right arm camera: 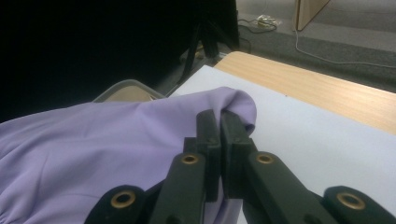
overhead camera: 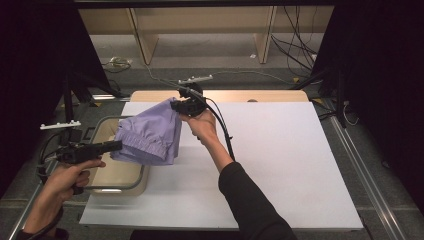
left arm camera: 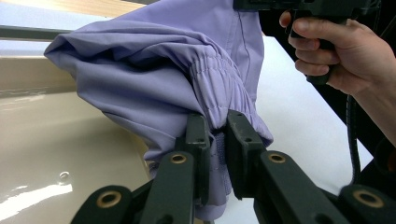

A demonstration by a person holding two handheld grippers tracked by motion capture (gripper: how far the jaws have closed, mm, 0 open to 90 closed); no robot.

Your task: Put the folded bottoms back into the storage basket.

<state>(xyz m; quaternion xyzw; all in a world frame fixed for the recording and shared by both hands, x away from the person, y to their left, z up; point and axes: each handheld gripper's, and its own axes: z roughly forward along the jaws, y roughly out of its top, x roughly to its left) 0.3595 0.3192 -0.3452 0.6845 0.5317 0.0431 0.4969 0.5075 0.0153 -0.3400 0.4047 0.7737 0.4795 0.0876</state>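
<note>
I have the purple garment (overhead camera: 150, 136) pinched in both clenched grippers, left (overhead camera: 118, 145) on its elastic hem, right (overhead camera: 176, 106) on the far edge, stretched diagonally over the tub (overhead camera: 120, 181)

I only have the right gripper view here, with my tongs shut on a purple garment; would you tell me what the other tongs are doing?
Observer: The left tongs are shut on the garment's gathered elastic edge.
Operator: Thank you. Is the cloth lying on the table?
Observer: No, in the high view it hangs between the right tongs and the left ones, off the white table sheet.
Operator: What lies under it?
Observer: A beige tub with a grey rim, at the sheet's left edge; the garment's lower part hangs over it.
</note>
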